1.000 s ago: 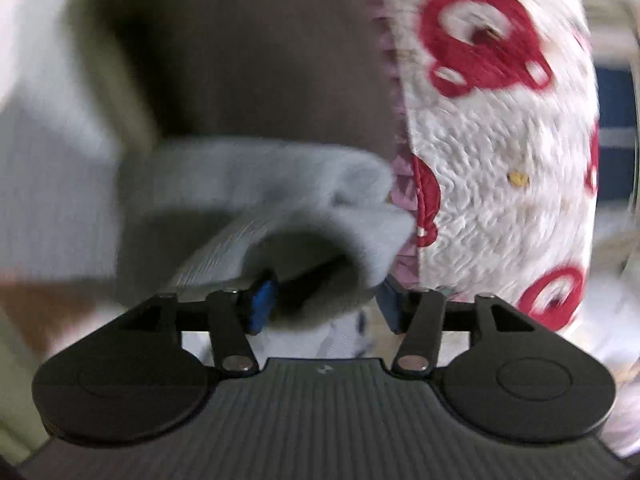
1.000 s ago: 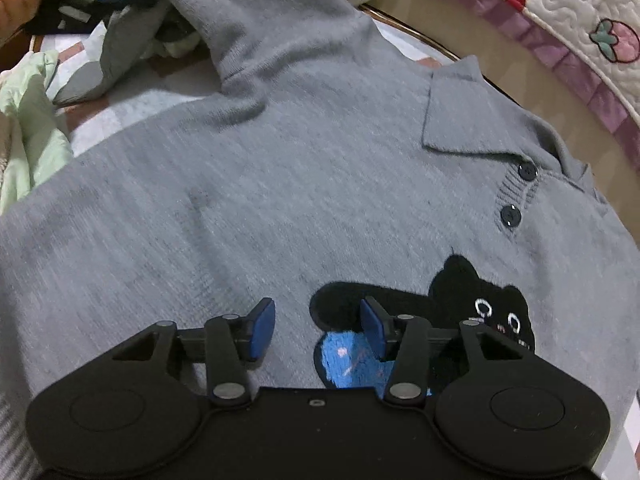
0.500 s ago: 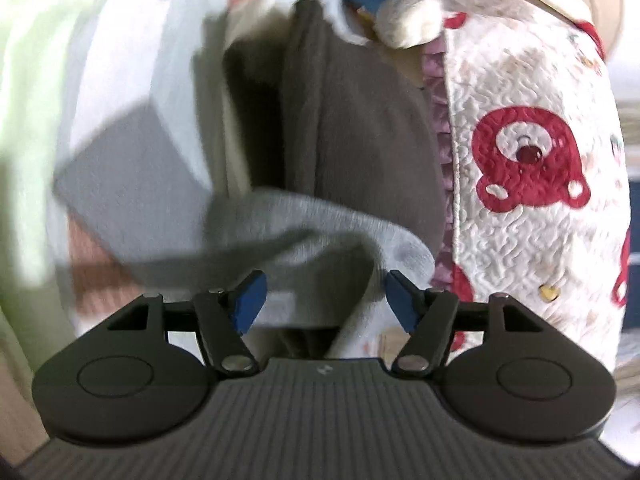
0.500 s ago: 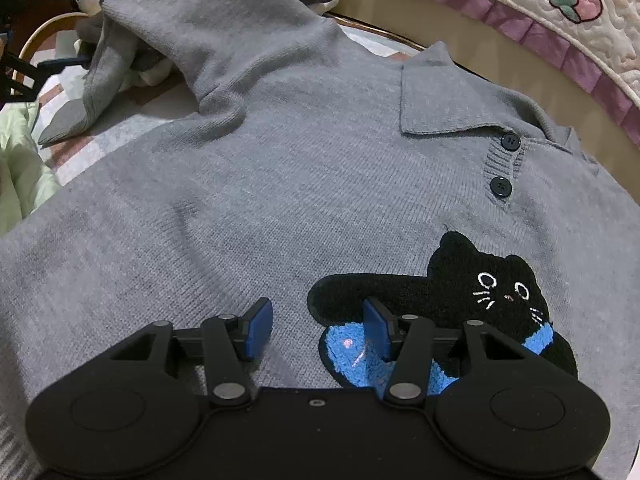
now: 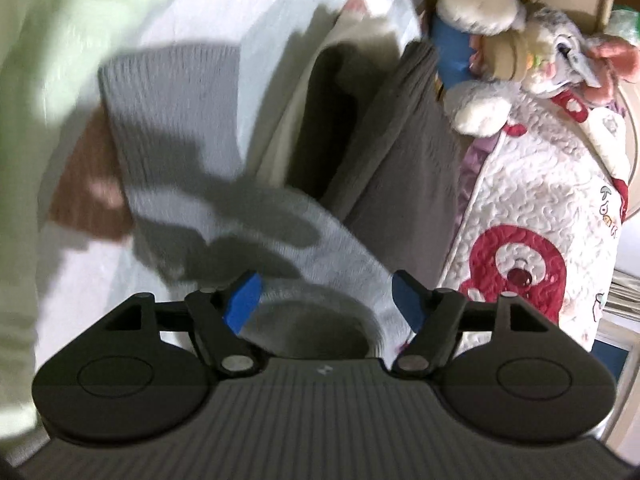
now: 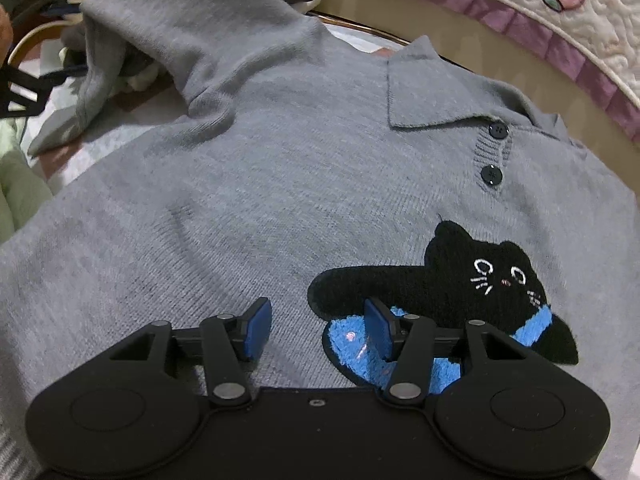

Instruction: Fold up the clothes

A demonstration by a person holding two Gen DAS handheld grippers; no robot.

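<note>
A grey knit polo sweater [image 6: 256,184] lies face up and spread out, with a collar [image 6: 436,88], two dark buttons and a black cat patch [image 6: 480,280]. Its sleeve [image 6: 176,28] is draped up and to the left. My right gripper [image 6: 316,330] is open and empty just above the sweater's chest, beside the cat patch. In the left wrist view the sleeve [image 5: 192,168] runs from its ribbed cuff at upper left down between my fingers. My left gripper [image 5: 326,300] is open over the sleeve, not clamping it.
A quilted white cover with red prints [image 5: 536,216] and a purple frill [image 6: 560,44] lies to the right. Plush toys [image 5: 520,12] sit at the far end. A dark grey folded cloth [image 5: 400,152] and pale green fabric [image 6: 16,184] lie nearby.
My left gripper has opened wider and let go of the sleeve, which now lies stretched out below it. The right gripper has drawn back slightly over the sweater's chest.
</note>
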